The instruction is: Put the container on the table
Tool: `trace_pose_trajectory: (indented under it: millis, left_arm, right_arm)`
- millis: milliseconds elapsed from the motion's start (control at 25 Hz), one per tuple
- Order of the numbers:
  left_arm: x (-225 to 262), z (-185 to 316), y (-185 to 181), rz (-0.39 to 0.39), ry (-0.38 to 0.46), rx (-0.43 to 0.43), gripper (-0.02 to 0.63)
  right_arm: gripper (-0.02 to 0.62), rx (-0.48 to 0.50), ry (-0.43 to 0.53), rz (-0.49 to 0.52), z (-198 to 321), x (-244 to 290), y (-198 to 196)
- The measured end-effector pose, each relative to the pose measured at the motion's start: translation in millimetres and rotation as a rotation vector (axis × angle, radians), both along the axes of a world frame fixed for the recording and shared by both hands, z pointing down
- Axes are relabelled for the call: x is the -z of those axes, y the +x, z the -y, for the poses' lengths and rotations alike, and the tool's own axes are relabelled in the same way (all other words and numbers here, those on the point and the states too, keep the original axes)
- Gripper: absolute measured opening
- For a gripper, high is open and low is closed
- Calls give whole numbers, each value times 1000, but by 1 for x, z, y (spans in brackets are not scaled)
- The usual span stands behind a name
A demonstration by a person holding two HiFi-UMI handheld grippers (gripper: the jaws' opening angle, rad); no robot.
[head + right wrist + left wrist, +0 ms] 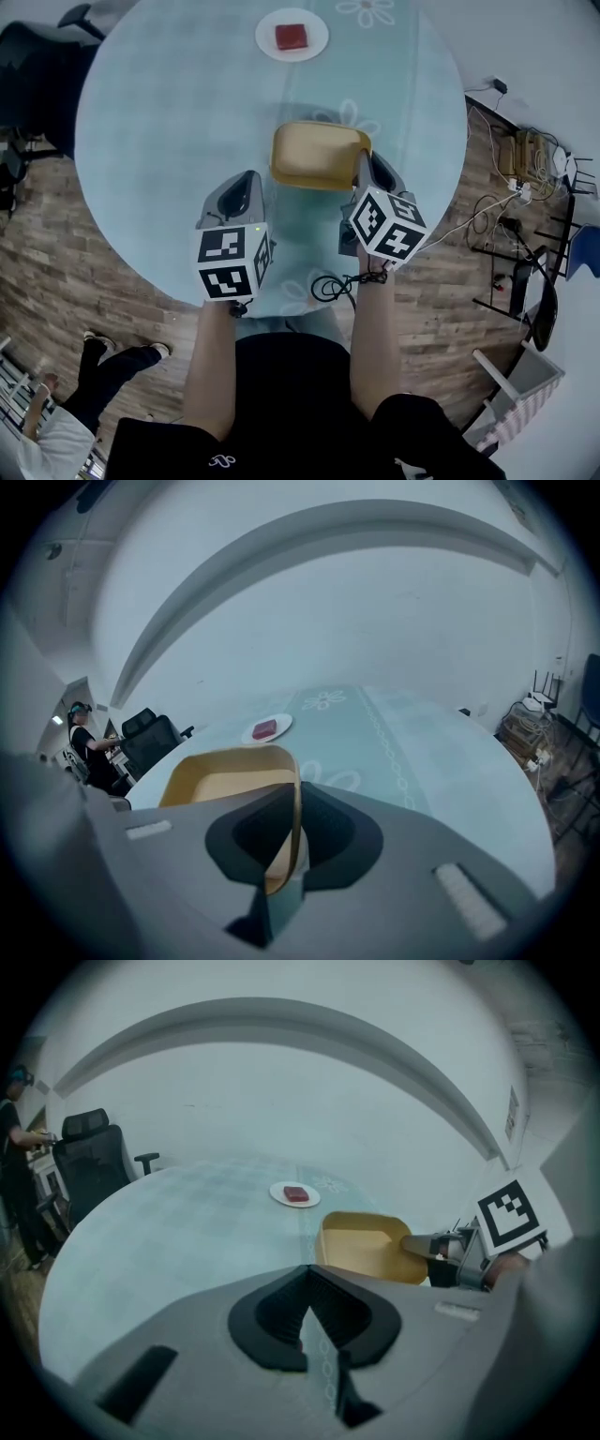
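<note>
Container, a shallow yellow tray, is over the near middle of the round table, with a soft shadow just beyond its far edge. From these pictures I cannot tell whether its base already rests on the top or hangs just above it. So the carrying part looks nearly done. What seems left is to settle it flat, if it is not down yet, and then to let go and draw back. The right gripper holds it by the right wall. In the right gripper view the thin yellow rim stands upright between the fingers, which are clamped on it, with the tray's hollow spreading to the left and far side of them. The left gripper is just left of the container and apart from it; its fingers are together with nothing between them, so it takes no part in the hold. Far across the table, well apart from the container, a white plate carries a red block.
</note>
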State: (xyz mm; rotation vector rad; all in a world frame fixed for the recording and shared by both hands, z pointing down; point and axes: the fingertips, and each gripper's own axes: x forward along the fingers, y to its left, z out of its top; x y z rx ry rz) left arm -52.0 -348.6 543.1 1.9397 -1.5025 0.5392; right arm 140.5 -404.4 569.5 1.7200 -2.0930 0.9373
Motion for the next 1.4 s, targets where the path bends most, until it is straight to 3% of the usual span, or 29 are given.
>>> trace_pose_trajectory:
  millis: [240,320,480,680,1000,1160,1400]
  left_arm:
    - [-10,-3,-10,5,-26,29,0]
    - [-5,-3,-10,7,-17,31,0]
    - [14,-5,-11,1,24,37,0]
    - [59,-10,-8,-18,128,50,0]
    - [176,-36,-8,-46,409,109,0]
    - [218,-51,-12,-36,520,122,0]
    - [237,-67,-17,-28,560,136,0]
  right_arm:
    - [61,-9,-17,-34,3,-11,-5]
    - [104,-17,-2,-30,2,-4,-4]
    - [103,-41,77,-16,-6,27,1]
    - [16,-22,264,15,-20,96,-1]
    - [11,94,516,59,-53,215,-16]
    - [9,159,550,-3,-66,240,-28]
    - [9,206,572,-28,-82,255,-39]
